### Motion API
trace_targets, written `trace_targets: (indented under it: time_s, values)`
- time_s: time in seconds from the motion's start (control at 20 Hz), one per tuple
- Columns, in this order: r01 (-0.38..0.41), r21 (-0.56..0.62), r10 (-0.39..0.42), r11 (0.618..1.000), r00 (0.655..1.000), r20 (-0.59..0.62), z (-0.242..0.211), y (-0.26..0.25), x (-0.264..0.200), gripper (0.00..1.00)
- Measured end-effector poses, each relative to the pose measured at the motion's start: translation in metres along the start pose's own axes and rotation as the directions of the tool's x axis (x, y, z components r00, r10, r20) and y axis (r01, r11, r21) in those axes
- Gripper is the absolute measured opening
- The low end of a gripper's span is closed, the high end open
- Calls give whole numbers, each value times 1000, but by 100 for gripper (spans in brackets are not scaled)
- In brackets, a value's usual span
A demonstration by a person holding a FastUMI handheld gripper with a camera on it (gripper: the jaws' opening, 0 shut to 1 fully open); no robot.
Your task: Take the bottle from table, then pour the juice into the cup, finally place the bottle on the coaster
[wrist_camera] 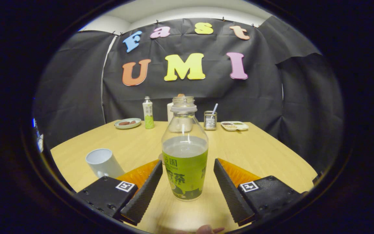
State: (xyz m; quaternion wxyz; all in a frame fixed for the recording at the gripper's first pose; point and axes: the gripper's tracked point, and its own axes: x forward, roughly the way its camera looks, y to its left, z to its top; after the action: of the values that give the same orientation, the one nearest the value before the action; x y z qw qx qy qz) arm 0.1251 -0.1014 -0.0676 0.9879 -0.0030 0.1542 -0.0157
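At the near edge of the wooden table [265, 152] a fingertip [205, 229] of a person's hand just shows. Above it the gripper [187, 183] is spread open, its two fingers flanking the bottle [185, 152] with a gap on each side, neither finger touching it. The bottle stands upright on the table between the fingers; it is clear, uncapped, with a green label around its lower half and pale liquid filling it to just above the label. Toward the table's left edge, beside the left finger, stands a white cup [103, 162], upright and apart from the bottle. Along the far edge, from left to right, are a small green plate [128, 123] with brown pieces on it, a second, smaller bottle [147, 112] with a green label, a white container [170, 112] partly hidden behind the near bottle's neck, a metal mesh holder [210, 120] with a straw-like stick in it, and a shallow white tray [234, 125].
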Motion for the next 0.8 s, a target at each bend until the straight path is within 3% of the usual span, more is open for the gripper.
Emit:
trace_targets:
  time_s: [0.25, 0.4, 0.8]
  values:
    - [-19, 25, 20, 1000, 999, -37, 1, 4, 9, 96]
    - [-25, 6, 25, 1000, 999, -42, 0, 6, 9, 83]
    - [14, -80, -12, 997, 1000, 20, 23, 4, -2, 76]
